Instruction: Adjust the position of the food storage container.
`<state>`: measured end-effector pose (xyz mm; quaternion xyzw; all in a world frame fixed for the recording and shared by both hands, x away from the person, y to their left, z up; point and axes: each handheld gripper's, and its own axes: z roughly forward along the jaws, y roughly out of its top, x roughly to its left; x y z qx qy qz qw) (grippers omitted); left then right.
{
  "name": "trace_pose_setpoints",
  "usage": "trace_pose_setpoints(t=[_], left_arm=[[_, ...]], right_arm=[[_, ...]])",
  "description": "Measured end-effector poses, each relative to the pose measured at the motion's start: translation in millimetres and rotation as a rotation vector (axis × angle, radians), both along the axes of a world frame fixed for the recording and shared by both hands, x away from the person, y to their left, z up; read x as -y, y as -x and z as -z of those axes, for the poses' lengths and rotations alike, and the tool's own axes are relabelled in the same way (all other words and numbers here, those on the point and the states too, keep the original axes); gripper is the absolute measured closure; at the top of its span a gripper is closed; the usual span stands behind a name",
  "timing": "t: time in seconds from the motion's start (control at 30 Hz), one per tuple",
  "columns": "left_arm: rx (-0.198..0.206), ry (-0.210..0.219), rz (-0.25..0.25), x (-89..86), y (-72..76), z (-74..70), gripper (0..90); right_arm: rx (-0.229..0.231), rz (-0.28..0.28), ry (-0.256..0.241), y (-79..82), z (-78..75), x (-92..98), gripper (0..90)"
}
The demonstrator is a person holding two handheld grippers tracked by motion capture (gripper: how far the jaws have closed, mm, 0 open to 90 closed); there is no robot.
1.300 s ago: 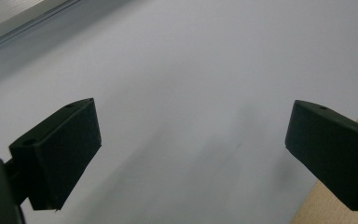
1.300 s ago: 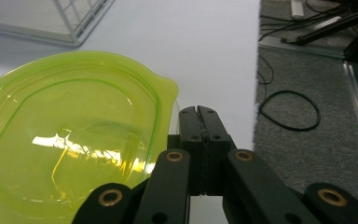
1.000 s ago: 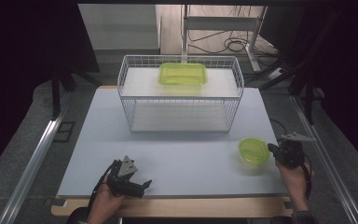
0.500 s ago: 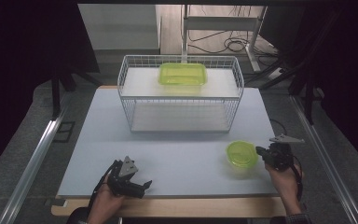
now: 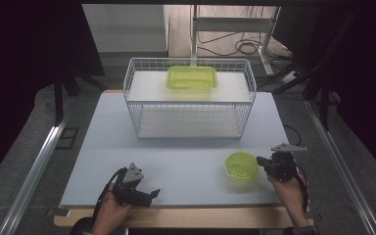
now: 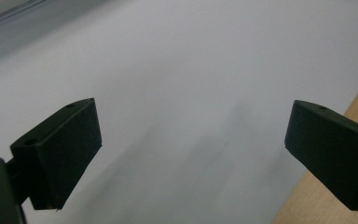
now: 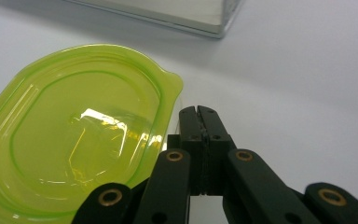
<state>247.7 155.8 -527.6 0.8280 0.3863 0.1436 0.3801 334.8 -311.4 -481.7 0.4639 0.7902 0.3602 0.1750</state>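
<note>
Right gripper point(image 5: 260, 160) sits at the near right of the table point(image 5: 186, 147), jaws pressed together; in the right gripper view point(image 7: 198, 111) they meet flat with no gap. They sit at the right edge of the lid point(image 5: 242, 166), but whether the rim is pinched between them cannot be told. In that view the lid point(image 7: 74, 135) is a green see-through oval with a raised rim and a small tab at one corner, the tab just beside the jaw tips. It lies flat on the table. Its long axis is hard to read from the high view, where it looks nearly round; in the right gripper view the long axis runs roughly along the direction of the jaws, tilted to their left. The lid is near the front edge, right of centre, well apart from the basket point(image 5: 132, 105).

Left gripper point(image 5: 149, 196) rests at the near left of the table, close to the front edge, held in the left hand point(image 5: 110, 213). Its jaws are wide apart with nothing between them; the left gripper view point(image 6: 191, 149) shows bare white table and a strip of wooden edge at right.

Wire basket stands at the far middle of the table. A green tub point(image 5: 192, 78) sits on its upper shelf, long axis running left-right.
</note>
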Motion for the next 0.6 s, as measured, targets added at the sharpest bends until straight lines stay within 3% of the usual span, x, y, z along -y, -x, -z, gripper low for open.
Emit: trace_pose_setpoints(t=[0.2, 0.37, 0.6], left_arm=[[-0.005, -0.008, 0.001, 0.9, -0.1, 0.7, 3.7], [-0.003, -0.009, -0.001, 0.1, -0.2, 0.7, 3.7], [-0.004, -0.025, -0.002, 0.8, 0.0, 1.4, 3.7]], right_arm=[[-0.007, -0.029, -0.008, 1.9, 0.7, -8.0, 89.0], [0.001, -0.001, -0.010, 2.2, 1.2, -0.5, 88.4], [-0.050, -0.014, -0.006, 10.6, 8.9, 4.6, 88.5]])
